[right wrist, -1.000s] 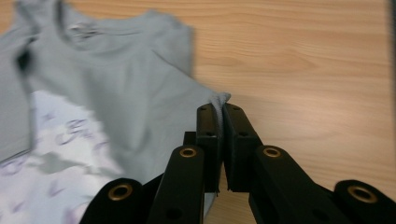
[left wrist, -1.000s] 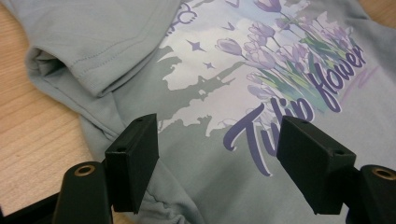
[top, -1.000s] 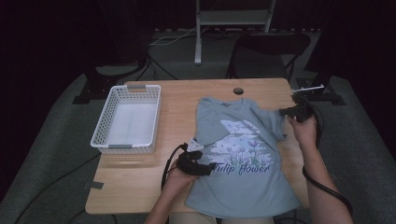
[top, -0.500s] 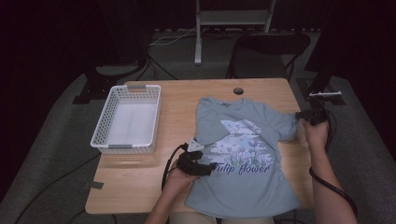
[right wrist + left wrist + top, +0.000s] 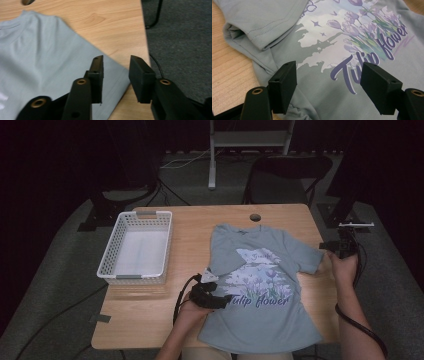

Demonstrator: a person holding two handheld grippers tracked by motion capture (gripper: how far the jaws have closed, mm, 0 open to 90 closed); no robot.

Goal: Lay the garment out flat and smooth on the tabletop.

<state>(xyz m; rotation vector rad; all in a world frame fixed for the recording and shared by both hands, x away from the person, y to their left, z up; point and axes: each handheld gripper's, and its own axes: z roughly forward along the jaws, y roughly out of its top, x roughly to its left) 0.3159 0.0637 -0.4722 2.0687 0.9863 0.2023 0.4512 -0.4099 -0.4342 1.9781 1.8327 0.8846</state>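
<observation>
A white basket sits empty at the left of the wooden table; right of it a pale blue t-shirt lies flat, printed side up, its left sleeve folded inward and its hem reaching the table's near edge; at lower centre the left gripper rests on the shirt's left side, fingers spread wide over the lettering; at the right edge the right gripper hovers by the right sleeve, fingers parted, blurred in its own view.

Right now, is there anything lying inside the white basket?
No, the white basket in the high view shows only its bare floor, while the T-shirt lies spread on the table beside it.
</observation>
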